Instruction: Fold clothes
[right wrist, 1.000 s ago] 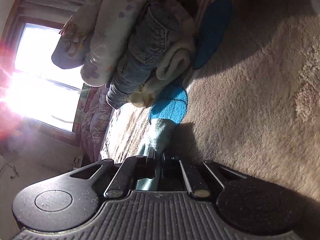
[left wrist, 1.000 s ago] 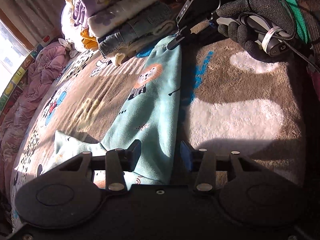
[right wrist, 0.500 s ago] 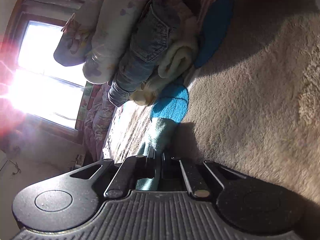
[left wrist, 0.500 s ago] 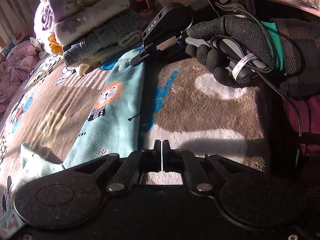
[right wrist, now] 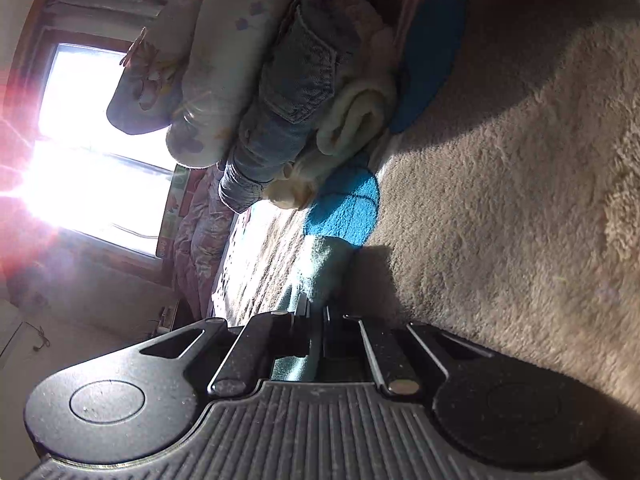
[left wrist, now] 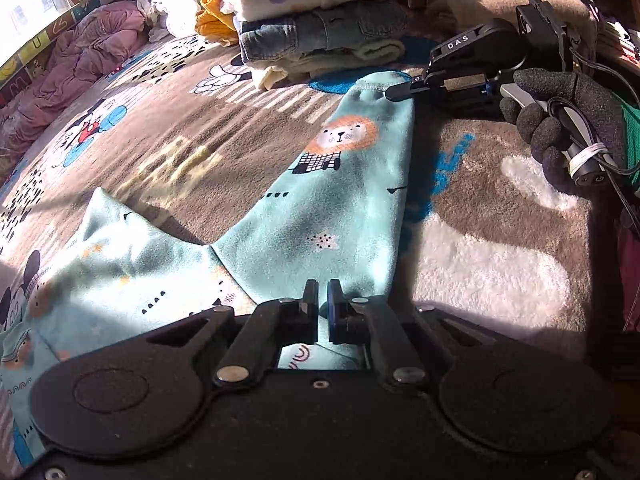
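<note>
My left gripper (left wrist: pixel 323 294) has its jaws clenched on the teal pants (left wrist: pixel 340 184) near the waist; my right gripper (right wrist: pixel 316 312) pinches the leg's hem, folded pile (left wrist: pixel 320 20) beyond.

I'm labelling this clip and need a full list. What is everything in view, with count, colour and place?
Lion-print pants: one, pale teal, spread flat on the blanket, both ends pinched.
Cartoon blanket: one, brown with mouse figures, under everything.
Folded clothes stack: one pile, cream, denim blue and floral white, at the blanket's far edge.
Orange garment: one, left of the stack.
Pink bedding: one crumpled heap, far left near the window.
Window: one, glaring bright, far left in the right wrist view.
Gloved hand: one, dark grey, holding the right claw's handle.
Left claw: black, shut on the pants' near end.
Right claw: black, shut on the pants' far hem.
</note>
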The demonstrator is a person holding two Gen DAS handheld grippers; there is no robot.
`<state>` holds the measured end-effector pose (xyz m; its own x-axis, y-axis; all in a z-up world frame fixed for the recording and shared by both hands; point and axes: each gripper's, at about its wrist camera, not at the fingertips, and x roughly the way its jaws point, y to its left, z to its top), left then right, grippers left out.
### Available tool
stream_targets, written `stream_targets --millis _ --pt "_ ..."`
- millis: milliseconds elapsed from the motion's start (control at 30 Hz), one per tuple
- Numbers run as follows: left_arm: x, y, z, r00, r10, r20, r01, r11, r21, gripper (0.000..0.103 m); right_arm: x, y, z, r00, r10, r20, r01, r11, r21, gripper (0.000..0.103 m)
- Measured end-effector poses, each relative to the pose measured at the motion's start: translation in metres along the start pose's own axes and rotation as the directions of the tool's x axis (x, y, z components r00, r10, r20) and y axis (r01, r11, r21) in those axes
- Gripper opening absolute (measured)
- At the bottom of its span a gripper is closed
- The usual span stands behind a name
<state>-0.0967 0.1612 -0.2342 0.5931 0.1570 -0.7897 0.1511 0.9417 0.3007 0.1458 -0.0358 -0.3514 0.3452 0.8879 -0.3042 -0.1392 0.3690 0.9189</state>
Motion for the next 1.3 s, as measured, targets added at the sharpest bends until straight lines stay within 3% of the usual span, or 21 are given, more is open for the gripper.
stream_targets --millis 100,200,267,333,433,500,567,600,667,733,800,867,1000,1100,1233,1300 --pt "-0.004 -0.018 -0.002 1.000 -0.011 0.003 0.011 0.996 0.086 0.003 0.000 0.000 0.000 1.000 0.004 -0.001 -0.004 1.000 0.002 0.007" --pt "-0.013 -0.006 0.003 0.996 0.050 0.072 -0.050 0.999 0.005 0.004 -0.001 -0.001 0.000 1.000 0.007 -0.003 -0.007 1.000 0.003 0.007" --pt "-0.009 0.006 0.001 0.993 0.106 0.059 -0.101 0.992 -0.079 0.004 -0.001 -0.002 0.001 1.000 0.007 -0.003 -0.007 1.000 0.002 0.007" --pt "0.002 0.009 -0.004 0.999 0.049 -0.013 -0.050 0.995 -0.090 0.003 -0.001 -0.002 0.001 1.000 0.002 -0.001 -0.002 1.000 -0.003 0.006" --pt "-0.003 -0.009 -0.010 1.000 0.002 -0.006 -0.002 0.999 0.038 0.002 -0.001 -0.001 0.001 1.000 -0.002 0.000 0.002 1.000 -0.011 0.006" --pt "-0.013 0.011 -0.006 0.999 -0.015 0.043 0.020 0.994 -0.111 0.008 -0.002 -0.001 0.001 1.000 0.002 -0.001 -0.002 1.000 -0.007 0.006" --pt "-0.014 0.022 -0.006 0.996 0.063 0.058 -0.053 0.986 -0.160 0.008 -0.002 -0.002 0.001 1.000 0.003 -0.001 -0.003 1.000 -0.005 0.006" --pt "-0.009 0.025 -0.008 0.996 0.077 0.038 -0.069 0.983 -0.171 0.008 -0.002 -0.001 0.001 1.000 0.000 0.001 0.000 1.000 -0.007 0.006" --pt "0.005 0.026 -0.013 0.999 -0.002 -0.035 -0.004 0.984 -0.177 0.009 -0.003 0.001 0.000 1.000 -0.009 0.009 0.009 1.000 -0.018 0.006" --pt "0.004 0.021 -0.013 0.999 0.028 -0.025 -0.031 0.993 -0.112 0.011 -0.003 0.004 -0.002 1.000 -0.021 0.021 0.022 0.999 -0.035 0.006" --pt "-0.005 0.032 -0.010 1.000 0.024 -0.005 -0.025 0.985 -0.168 0.011 -0.007 0.008 -0.004 0.999 -0.033 0.043 0.035 0.998 -0.060 0.007" --pt "-0.014 0.043 -0.007 0.999 0.027 0.020 -0.022 0.975 -0.221 0.012 -0.012 0.012 -0.006 0.997 -0.041 0.062 0.045 0.996 -0.077 0.009" --pt "-0.020 0.045 -0.010 0.999 0.045 0.004 -0.044 0.979 -0.200 0.012 -0.018 0.016 -0.008 0.994 -0.075 0.079 0.083 0.991 -0.107 0.015" --pt "-0.032 0.045 -0.010 0.998 0.054 0.017 -0.050 0.981 -0.189 0.013 -0.027 0.020 -0.007 0.987 -0.092 0.130 0.107 0.987 -0.117 0.031" --pt "-0.054 0.053 -0.011 0.995 0.096 0.039 -0.086 0.975 -0.207 0.014 -0.045 0.039 -0.010 0.964 -0.135 0.229 0.192 0.949 -0.249 0.038" --pt "-0.063 0.061 -0.014 0.992 0.116 0.048 -0.102 0.968 -0.230 0.014 -0.042 0.056 -0.016 0.974 -0.091 0.205 0.163 0.915 -0.368 0.038"
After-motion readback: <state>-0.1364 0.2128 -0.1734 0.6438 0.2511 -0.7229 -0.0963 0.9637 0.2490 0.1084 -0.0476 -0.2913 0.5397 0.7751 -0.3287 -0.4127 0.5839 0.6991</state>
